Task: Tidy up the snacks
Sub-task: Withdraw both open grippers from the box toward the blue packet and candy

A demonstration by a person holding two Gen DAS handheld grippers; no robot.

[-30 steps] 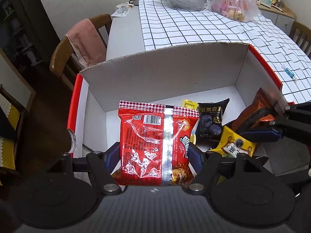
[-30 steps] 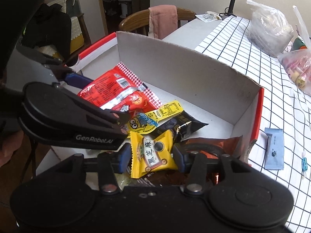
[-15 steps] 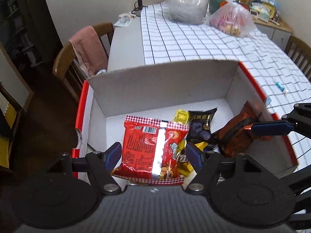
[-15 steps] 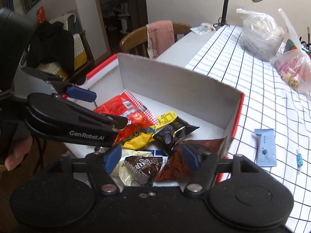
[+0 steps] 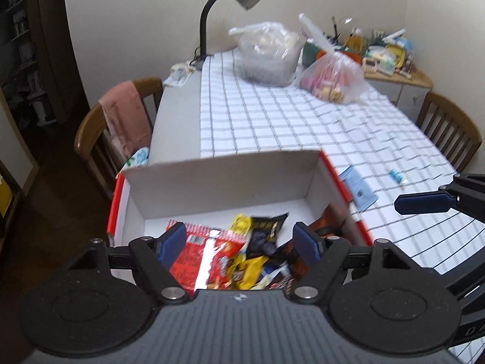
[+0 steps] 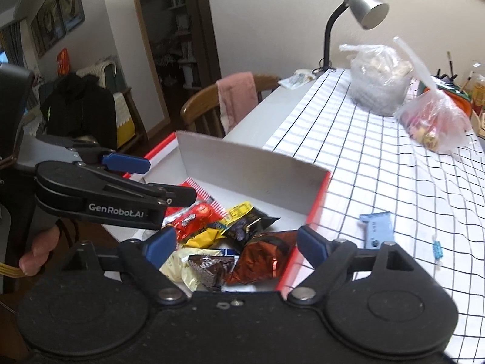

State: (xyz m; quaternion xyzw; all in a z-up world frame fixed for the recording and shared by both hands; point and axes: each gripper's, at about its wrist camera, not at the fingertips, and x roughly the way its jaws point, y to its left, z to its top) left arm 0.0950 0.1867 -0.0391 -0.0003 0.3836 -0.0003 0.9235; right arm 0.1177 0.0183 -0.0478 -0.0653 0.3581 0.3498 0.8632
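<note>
Left gripper [image 5: 239,242]: fingers wide apart, having just spread further; nothing is pressed between them. The red noodle packet [image 5: 194,261] lies below in the box, clear of both fingers.

Right gripper [image 6: 236,245]: fingers wide apart, likewise just opened further, holding nothing. The snacks show beneath the gap, not in contact with the fingers.

Cardboard box [image 6: 242,163]: white inside, red outer edge, standing at the near left corner of the counter [image 6: 272,103], partly on the checked cloth [image 6: 379,182]. Its tall flap stands upright on the far side.

Contents of the box, all loose and overlapping toward its near right part: the red noodle packet at the left, a yellow packet [image 6: 206,236], a black packet [image 6: 248,224], a brown foil packet [image 6: 263,257] against the right wall, a dark chocolate packet [image 6: 212,270] and a pale packet [image 6: 175,267] nearest the camera.

Outside the box, on the cloth just beside its right wall, lies a light blue sachet [image 6: 377,230]; a small blue wrapped item [image 6: 437,247] lies near it, further right.

At the far end of the counter: a grey desk lamp [image 6: 360,6] and two plastic bags, one clear [image 6: 379,79], one pinkish [image 6: 433,121].
</note>
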